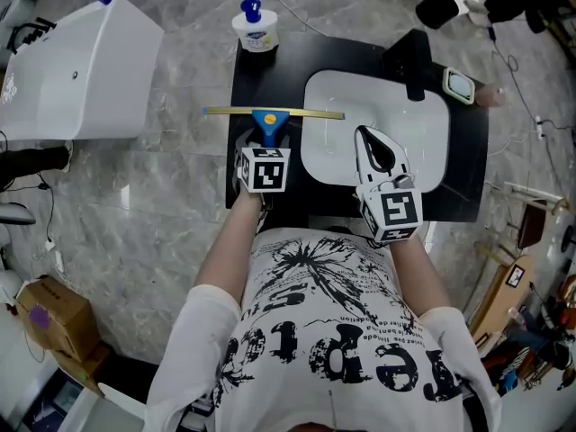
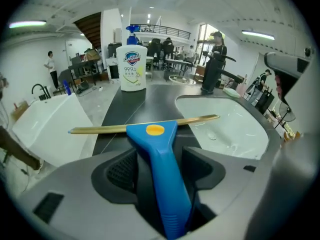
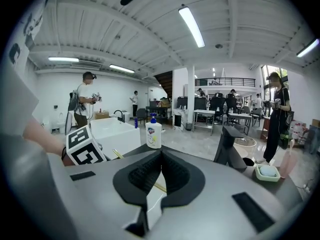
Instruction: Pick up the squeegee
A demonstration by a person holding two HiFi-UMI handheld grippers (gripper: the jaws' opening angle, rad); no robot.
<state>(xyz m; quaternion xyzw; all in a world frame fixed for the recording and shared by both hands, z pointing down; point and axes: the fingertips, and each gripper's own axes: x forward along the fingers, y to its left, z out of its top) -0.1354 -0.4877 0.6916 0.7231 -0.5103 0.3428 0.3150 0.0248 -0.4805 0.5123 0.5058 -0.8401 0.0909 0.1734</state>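
The squeegee [image 1: 267, 120], with a blue plastic handle, a yellow button at its neck and a long brass-coloured blade, lies flat on the black countertop [image 1: 270, 70], just left of the white oval basin [image 1: 360, 97]. Its blade runs across the counter with 1 end reaching the basin's rim, and its handle points back toward the person. That makes the handle the natural place to take it.

The left gripper [image 1: 267, 140] is angled down at the counter and lined up along the handle, so that its 2 jaws stand 1 on each side of it. In the left gripper view the jaws are wide apart and the handle [image 2: 159, 174] runs down the middle between the black ribbed pads [image 2: 120, 171]. A dark gap shows on both sides, so the pads do not appear to press on it yet, and the squeegee seems to rest on the counter rather than hang in a grip. The step in hand is judged to be closing on the handle before lifting.

The right gripper [image 1: 367, 135] hovers over the near part of the basin, well apart from the squeegee. Its jaws are together at the tips with nothing between them. It seems parked out of the way.

A white pump bottle [image 1: 255, 27] stands at the counter's far left corner and a black faucet [image 1: 414, 61] rises behind the basin.
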